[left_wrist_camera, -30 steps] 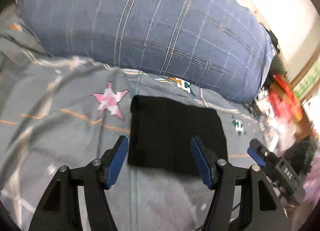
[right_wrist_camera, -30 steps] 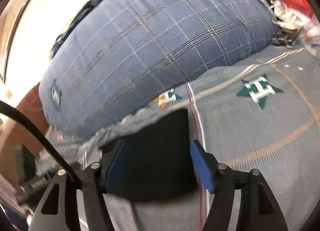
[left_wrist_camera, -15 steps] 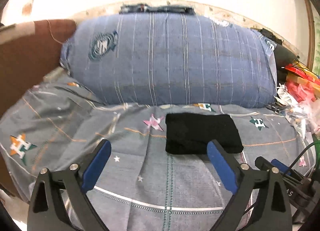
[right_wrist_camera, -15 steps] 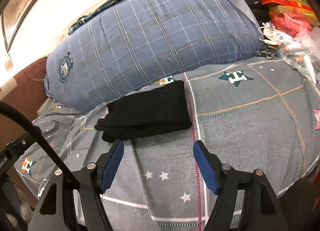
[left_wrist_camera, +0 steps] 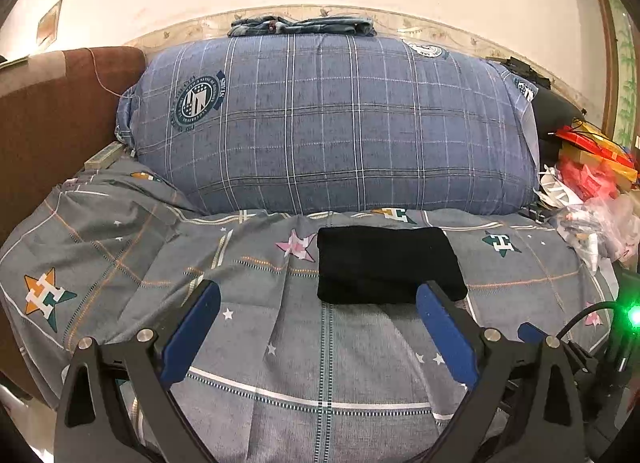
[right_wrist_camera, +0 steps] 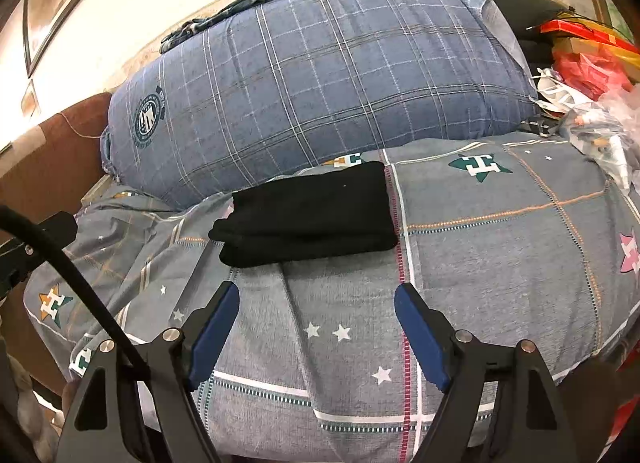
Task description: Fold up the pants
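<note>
1. One pair of black pants [left_wrist_camera: 386,265], folded into a compact rectangle, lying on the grey star-print bedsheet [left_wrist_camera: 280,343] just in front of one blue plaid pillow [left_wrist_camera: 332,123].
2. Two grippers: left gripper [left_wrist_camera: 318,305] spread wide, empty, its right fingertip overlapping the pants' near edge in view; right gripper [right_wrist_camera: 316,299] spread wide, empty, apart from the pants [right_wrist_camera: 308,215].
3. One clutter pile of red bags [left_wrist_camera: 588,179] beside the pillow.

bedsheet [left_wrist_camera: 360,351]: star logos w/ letter "H" | pillow [left_wrist_camera: 332,123] round crest: txt too small to read
</note>
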### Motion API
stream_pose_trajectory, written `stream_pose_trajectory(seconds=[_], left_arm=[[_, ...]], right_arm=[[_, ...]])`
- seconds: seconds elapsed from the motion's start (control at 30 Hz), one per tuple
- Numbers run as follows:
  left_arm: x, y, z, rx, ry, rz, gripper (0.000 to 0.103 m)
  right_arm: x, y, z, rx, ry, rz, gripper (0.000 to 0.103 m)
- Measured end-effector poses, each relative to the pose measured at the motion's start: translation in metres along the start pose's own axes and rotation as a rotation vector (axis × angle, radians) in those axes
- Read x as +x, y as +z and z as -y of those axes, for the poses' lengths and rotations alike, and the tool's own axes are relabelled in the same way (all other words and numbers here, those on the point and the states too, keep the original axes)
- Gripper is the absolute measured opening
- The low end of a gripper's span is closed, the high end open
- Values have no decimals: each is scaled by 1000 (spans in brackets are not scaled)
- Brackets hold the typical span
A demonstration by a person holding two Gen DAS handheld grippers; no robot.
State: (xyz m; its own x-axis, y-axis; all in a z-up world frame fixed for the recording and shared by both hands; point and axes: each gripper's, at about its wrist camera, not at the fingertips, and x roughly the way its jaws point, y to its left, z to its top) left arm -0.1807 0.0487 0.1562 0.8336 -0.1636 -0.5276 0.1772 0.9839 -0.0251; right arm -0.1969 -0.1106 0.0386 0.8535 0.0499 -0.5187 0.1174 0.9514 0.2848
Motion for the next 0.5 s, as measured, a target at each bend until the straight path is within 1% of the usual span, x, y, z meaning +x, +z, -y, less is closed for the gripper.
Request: stream_pose_trajectory(seconds=[0.2, 0.5], left_arm=[[6, -6, 2, 4, -8, -27, 98], [9, -9, 0, -3, -16, -44, 98]], right_arm=[[8, -6, 0, 7, 0, -27, 85], [10, -8, -1, 2, 0, -37, 86]])
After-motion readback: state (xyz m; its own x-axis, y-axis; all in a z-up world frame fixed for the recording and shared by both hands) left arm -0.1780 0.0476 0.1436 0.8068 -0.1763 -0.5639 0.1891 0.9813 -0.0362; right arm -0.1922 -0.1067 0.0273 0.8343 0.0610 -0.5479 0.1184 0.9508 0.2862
